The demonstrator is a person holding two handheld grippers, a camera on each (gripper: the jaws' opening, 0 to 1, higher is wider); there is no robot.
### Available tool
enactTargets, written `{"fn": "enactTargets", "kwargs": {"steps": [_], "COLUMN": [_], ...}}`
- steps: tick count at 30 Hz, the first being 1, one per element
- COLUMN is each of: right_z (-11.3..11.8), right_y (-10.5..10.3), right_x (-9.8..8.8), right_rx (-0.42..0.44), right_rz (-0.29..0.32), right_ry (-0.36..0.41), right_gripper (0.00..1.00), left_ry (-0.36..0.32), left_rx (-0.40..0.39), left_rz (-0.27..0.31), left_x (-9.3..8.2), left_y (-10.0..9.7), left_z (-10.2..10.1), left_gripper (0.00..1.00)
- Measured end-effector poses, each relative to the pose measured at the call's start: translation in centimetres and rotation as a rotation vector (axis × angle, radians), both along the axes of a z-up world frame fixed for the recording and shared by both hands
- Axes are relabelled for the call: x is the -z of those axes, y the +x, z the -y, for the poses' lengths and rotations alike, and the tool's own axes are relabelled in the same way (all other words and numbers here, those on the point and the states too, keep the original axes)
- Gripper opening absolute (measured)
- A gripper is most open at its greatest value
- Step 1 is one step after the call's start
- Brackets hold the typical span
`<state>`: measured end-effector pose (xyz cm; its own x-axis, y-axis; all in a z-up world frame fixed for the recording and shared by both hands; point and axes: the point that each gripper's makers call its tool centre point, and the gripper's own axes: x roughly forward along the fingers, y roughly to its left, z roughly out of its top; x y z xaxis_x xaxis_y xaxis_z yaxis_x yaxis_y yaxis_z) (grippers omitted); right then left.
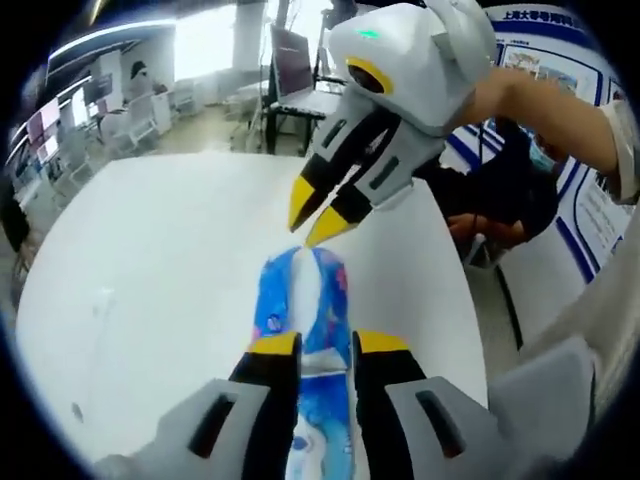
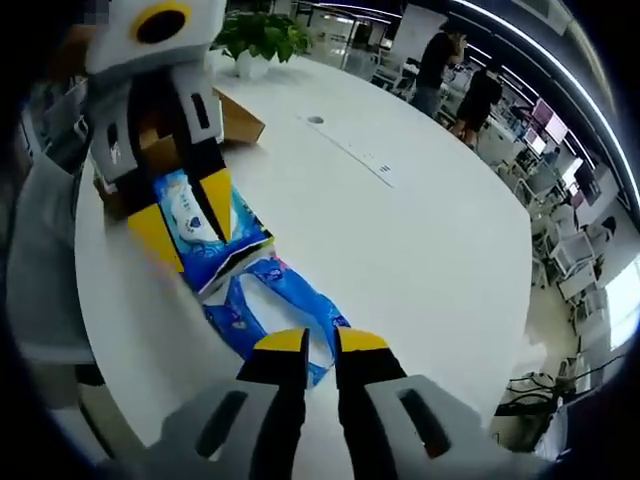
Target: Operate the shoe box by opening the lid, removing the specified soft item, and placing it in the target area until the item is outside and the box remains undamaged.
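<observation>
Left gripper view: left gripper clamped on glossy blue soft pack, long axis pointing toward right gripper, nearly closed, above white counter.

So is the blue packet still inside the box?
No. The blue packet lies out on the white table, held by the left gripper, with the box behind it.
</observation>
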<state>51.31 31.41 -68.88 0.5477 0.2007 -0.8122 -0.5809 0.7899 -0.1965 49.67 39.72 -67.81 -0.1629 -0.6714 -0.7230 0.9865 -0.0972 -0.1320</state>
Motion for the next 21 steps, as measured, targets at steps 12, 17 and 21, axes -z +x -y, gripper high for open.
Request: {"fn": "enactTargets", "kwargs": {"steps": [12, 17, 21], "right_z": [-2.7, -4.6, -6.3], "right_y": [-1.5, -2.1, -2.5], "right_x": [-3.4, -4.6, -5.6], "right_rx": [-0.007, -0.018, -0.035], "right_rz": [0.031, 0.037, 0.042], "right_ry": [0.005, 0.019, 0.044], "right_gripper": [0.22, 0.29, 0.32], "left_ry": [-0.019, -0.030, -0.035], "left_rx": [-0.104, -0.166, -0.194], "left_rz": [0.015, 0.002, 0.005], "left_x": [-3.3, -4.5, -5.2], "left_y": [0.7, 1.1, 1.2], "left_z": [-6.1, -9.2, -11.5], "left_gripper": [0.30, 0.33, 0.37]}}
